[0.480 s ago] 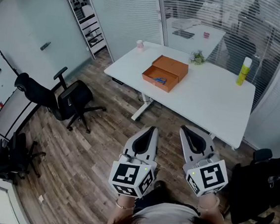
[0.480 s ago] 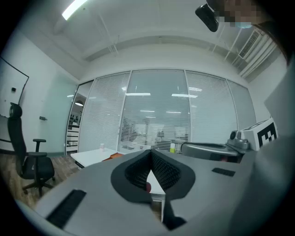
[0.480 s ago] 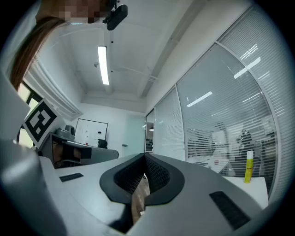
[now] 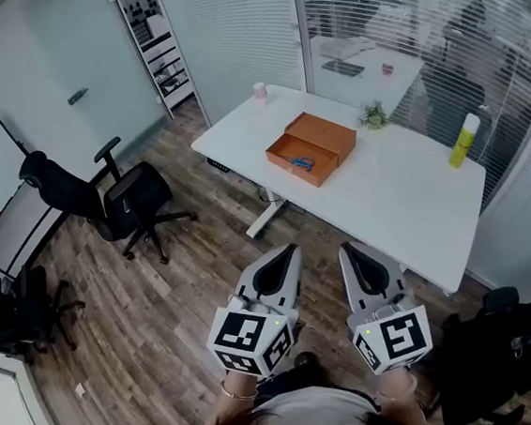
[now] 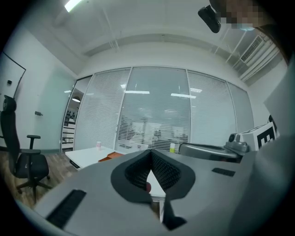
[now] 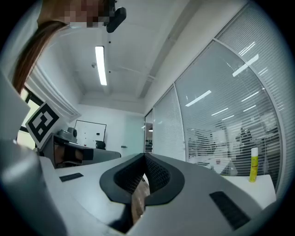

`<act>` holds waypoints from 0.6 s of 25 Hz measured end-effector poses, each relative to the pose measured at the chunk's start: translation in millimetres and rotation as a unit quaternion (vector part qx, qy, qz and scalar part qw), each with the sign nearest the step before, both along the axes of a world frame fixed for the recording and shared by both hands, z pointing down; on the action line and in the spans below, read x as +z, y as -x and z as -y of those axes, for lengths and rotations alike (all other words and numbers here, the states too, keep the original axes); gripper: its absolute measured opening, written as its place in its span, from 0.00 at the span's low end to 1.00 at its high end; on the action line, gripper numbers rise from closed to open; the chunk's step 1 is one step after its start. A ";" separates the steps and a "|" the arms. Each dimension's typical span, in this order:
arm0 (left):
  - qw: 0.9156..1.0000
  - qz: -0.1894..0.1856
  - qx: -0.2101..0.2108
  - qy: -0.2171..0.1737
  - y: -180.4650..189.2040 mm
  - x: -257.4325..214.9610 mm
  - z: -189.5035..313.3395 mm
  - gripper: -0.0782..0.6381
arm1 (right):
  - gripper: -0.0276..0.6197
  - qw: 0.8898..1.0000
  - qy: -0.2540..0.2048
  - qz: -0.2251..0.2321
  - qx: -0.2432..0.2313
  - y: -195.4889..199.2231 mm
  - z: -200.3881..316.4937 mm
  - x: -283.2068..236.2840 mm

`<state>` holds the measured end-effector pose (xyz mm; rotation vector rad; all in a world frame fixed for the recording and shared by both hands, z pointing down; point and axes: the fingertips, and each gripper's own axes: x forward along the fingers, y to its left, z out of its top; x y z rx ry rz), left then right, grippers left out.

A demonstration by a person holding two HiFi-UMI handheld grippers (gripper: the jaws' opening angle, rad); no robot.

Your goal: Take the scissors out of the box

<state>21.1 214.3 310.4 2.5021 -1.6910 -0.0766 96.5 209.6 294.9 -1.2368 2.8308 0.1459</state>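
Observation:
An open orange box (image 4: 310, 148) lies on the white table (image 4: 398, 207), and blue-handled scissors (image 4: 300, 161) rest inside its near half. Both grippers hang well short of the table, over the wooden floor. My left gripper (image 4: 289, 250) is shut with its tips meeting and nothing between them. My right gripper (image 4: 345, 248) is also shut and empty. The left gripper view shows the orange box (image 5: 109, 156) far ahead on the table, beyond the joined jaws of the left gripper (image 5: 150, 152). The right gripper (image 6: 144, 156) has its jaws pressed together.
A yellow spray bottle (image 4: 463, 140), a small plant (image 4: 376, 115) and a small pink-white container (image 4: 260, 90) stand along the table's far side. Black office chairs (image 4: 120, 201) stand at the left on the floor; another dark chair (image 4: 500, 359) is at the right. Glass walls with blinds lie behind.
The view has shifted slightly: the table and box sit a little further left and up in the head view. Both grippers keep their places and stay shut.

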 end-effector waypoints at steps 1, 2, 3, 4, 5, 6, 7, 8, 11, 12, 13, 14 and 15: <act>1.000 -0.001 0.002 0.001 2.1 0.7 3.6 0.13 | 0.08 1.000 0.002 0.001 0.000 2.5 3.7 -0.1; 1.000 -0.001 0.004 0.002 4.3 1.4 7.1 0.13 | 0.08 1.000 0.004 0.002 0.000 5.1 7.5 0.2; 1.000 -0.001 0.006 0.002 6.7 2.1 10.6 0.13 | 0.08 1.000 0.007 0.002 0.000 7.9 11.2 0.5; 1.000 -0.001 0.008 0.002 9.2 2.6 14.1 0.13 | 0.08 1.000 0.010 0.003 0.000 10.9 14.9 0.7; 1.000 -0.001 0.010 0.002 11.9 3.0 17.6 0.13 | 0.08 1.000 0.012 0.004 0.000 14.1 18.7 0.5; 1.000 -0.002 0.013 0.003 14.7 3.3 21.0 0.13 | 0.08 1.000 0.014 0.006 0.001 17.0 22.6 0.2; 1.000 -0.002 0.014 0.003 17.7 3.6 24.3 0.13 | 0.08 1.000 0.014 0.007 0.003 19.7 26.5 0.0; 1.000 -0.004 0.016 0.002 20.6 3.7 27.3 0.13 | 0.08 1.000 0.013 0.007 0.006 22.0 30.4 -0.1; 1.000 -0.006 0.020 0.001 29.5 3.0 34.1 0.13 | 0.08 1.000 0.013 0.005 0.015 29.1 38.9 -0.9; 1.000 -0.007 0.021 0.001 32.6 2.7 35.8 0.13 | 0.08 1.000 0.013 0.006 0.017 31.6 40.4 -1.7; 1.000 -0.007 0.023 0.001 35.6 2.5 37.5 0.13 | 0.08 1.000 0.012 0.007 0.018 34.1 41.6 -2.5; 1.000 -0.008 0.024 0.000 38.2 2.4 39.2 0.13 | 0.08 1.000 0.011 0.008 0.020 36.3 42.7 -3.2; 1.000 -0.008 0.025 -0.001 40.4 2.4 41.1 0.13 | 0.08 1.000 0.010 0.009 0.021 38.2 44.0 -3.8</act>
